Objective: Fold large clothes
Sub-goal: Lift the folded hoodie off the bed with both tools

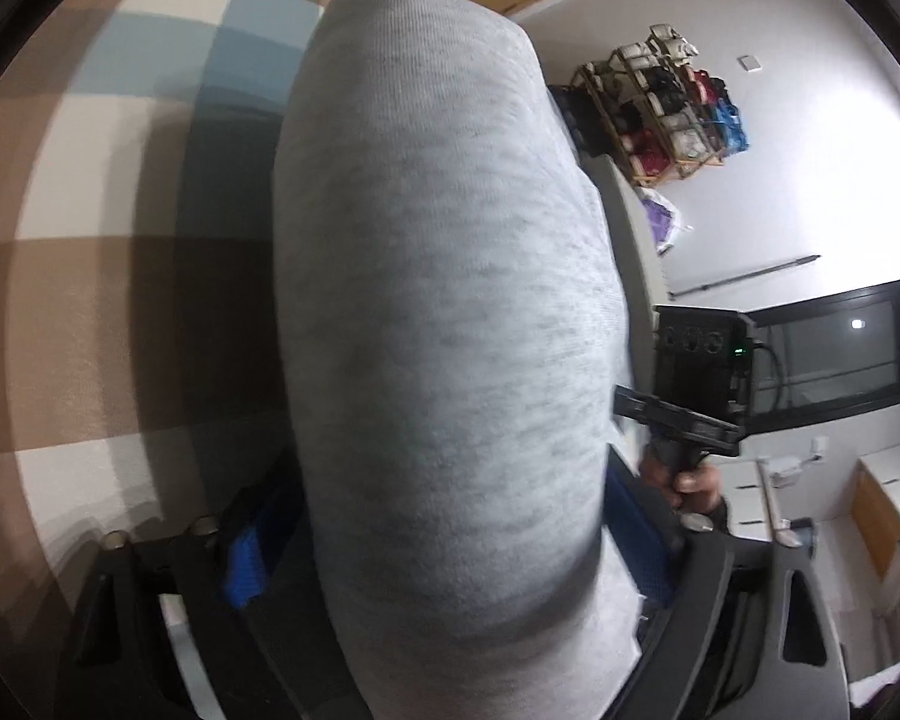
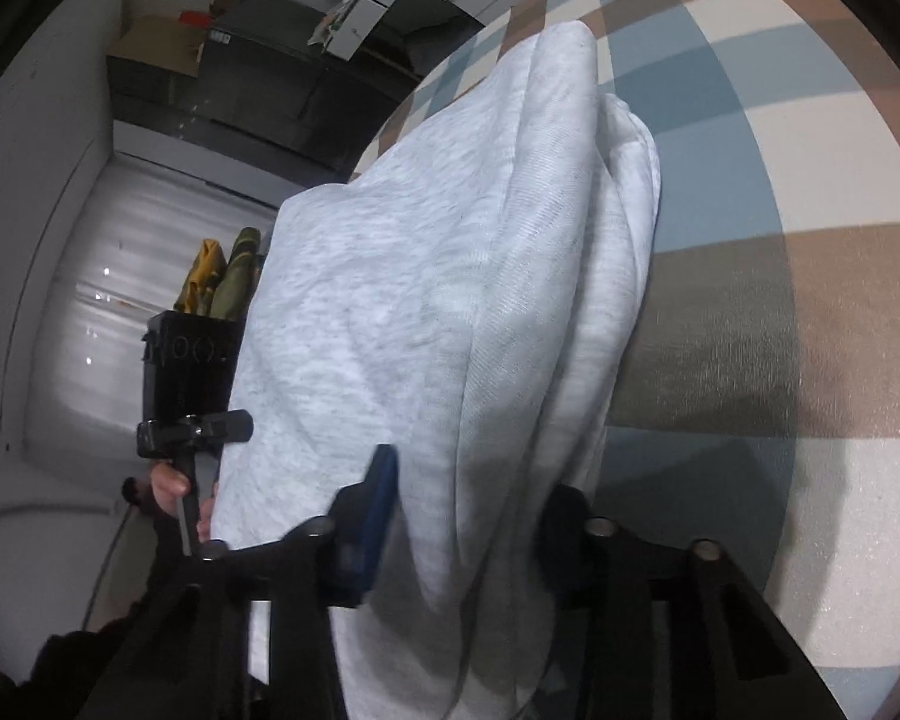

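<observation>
A surface covered with a checked cloth (image 1: 120, 192) in brown, cream and blue squares is seen in both wrist views. A folded light grey garment (image 2: 450, 300) is seen over it, apparently resting on it, though contact cannot be made out clearly.

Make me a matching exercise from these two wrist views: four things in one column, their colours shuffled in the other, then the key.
Things:
1. garment
2. checked cloth
3. pads on the fingers
4. small garments by the wall

Colours:
A. blue
B. light heather grey
C. mustard and olive
D. brown, blue and white squares

Pairs: 1-B, 2-D, 3-A, 4-C
</observation>
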